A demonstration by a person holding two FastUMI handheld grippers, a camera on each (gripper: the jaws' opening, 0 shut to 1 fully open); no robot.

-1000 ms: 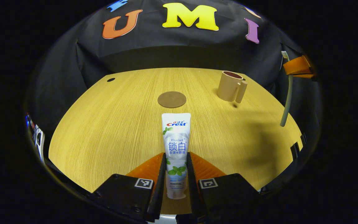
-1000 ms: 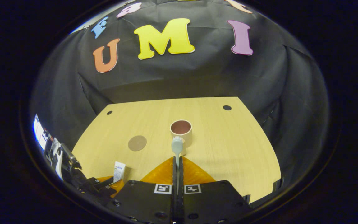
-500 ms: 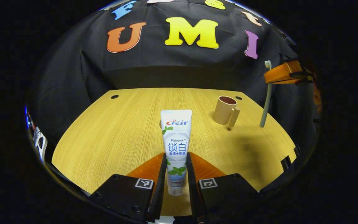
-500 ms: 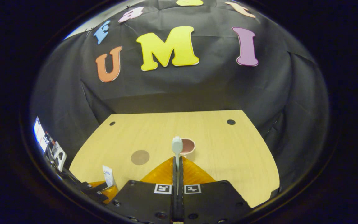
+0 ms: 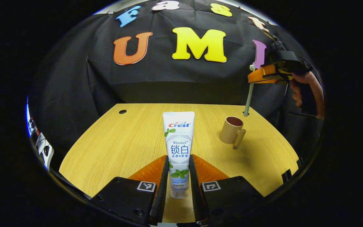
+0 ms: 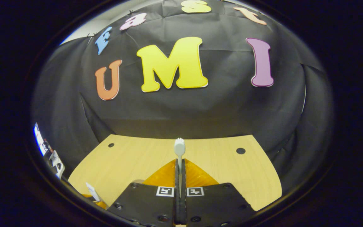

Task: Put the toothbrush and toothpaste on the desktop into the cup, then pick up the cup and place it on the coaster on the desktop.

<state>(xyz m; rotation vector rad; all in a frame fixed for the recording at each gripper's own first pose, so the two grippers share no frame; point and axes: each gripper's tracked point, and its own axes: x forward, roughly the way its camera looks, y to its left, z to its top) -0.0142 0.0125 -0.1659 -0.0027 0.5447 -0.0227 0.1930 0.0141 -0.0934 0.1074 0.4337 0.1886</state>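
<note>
My left gripper [image 5: 179,164] is shut on a white toothpaste tube [image 5: 178,138], held up above the wooden table [image 5: 121,148]. A tan cup [image 5: 230,133] with a handle stands on the table to the right. Above and just behind the cup, the right gripper [image 5: 257,75] holds a pale toothbrush [image 5: 248,97] upright, its lower end near the cup's rim. In the right gripper view, my right gripper [image 6: 179,168] is shut on the toothbrush [image 6: 179,148], whose head sticks out past the fingertips. The toothpaste tube [image 6: 92,191] shows at the lower left there.
A hand [image 5: 307,90] grips the right gripper's handle at the right of the left gripper view. Small dark holes [image 6: 240,150] sit near the table's far corners. The table's edges drop off close to the booth wall at the back and right.
The right gripper has carried the toothbrush left and up to just above the cup. Both views have tilted upward; the cup and coaster have dropped out of the right gripper view.
</note>
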